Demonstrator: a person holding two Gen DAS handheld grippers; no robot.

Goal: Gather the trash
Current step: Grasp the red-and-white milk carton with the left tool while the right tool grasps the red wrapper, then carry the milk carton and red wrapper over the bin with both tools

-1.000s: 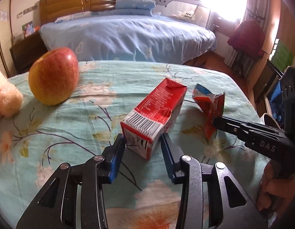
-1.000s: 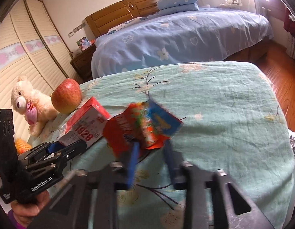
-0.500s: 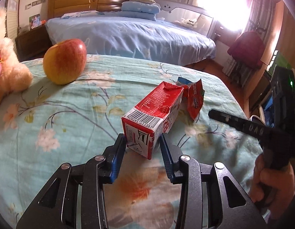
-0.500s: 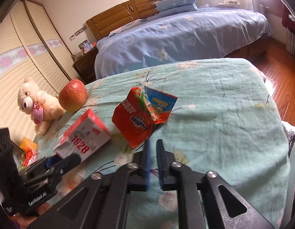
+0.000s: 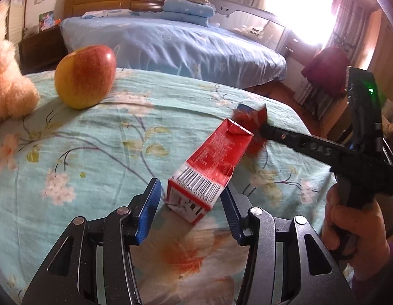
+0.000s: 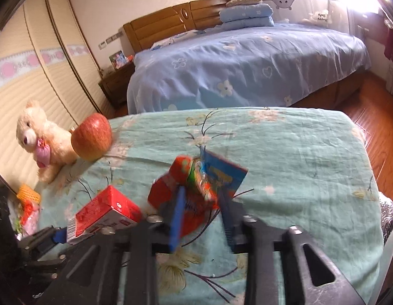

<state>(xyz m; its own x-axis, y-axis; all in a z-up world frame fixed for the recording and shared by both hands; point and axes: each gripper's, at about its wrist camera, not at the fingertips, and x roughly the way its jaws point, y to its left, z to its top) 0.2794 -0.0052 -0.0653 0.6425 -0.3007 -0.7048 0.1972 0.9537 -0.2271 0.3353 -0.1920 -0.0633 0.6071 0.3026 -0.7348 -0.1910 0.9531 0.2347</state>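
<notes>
**Both grippers at the trash on the floral cloth**

Nearest to me, my left gripper (image 5: 191, 188) points steeply down at the cloth. Its jaws are opening, with the near end of the red milk carton (image 5: 211, 157) between them. The left pad (image 5: 152, 198) stands clear of the carton with cloth showing in the gap, and the right pad sits just beside the carton's right edge. The carton lies on its side, barcode end toward me and gabled top pointing away to the right.

On the right, the person's right hand (image 5: 356, 228) grips the handle of my right gripper (image 6: 201, 194), which also slants down and reaches in from the right edge toward the carton's far end. Its jaws are closing on the snack wrapper (image 6: 211, 178), a red, green and blue packet bunched up between the two blue pads. The right wrist view is blurred, so I cannot tell how firmly the pads press. From the left wrist view, the gripper's tip meets the wrapper just beyond the carton's top.

Both pieces of trash sit on the turquoise floral cloth (image 5: 95, 152), the wrapper right of the carton. Farther off to the left rests an apple (image 5: 84, 76), with a cream teddy bear (image 6: 44, 137) just beside it. Beyond the cloth stands a bed (image 5: 196, 43) with blue bedding.
</notes>
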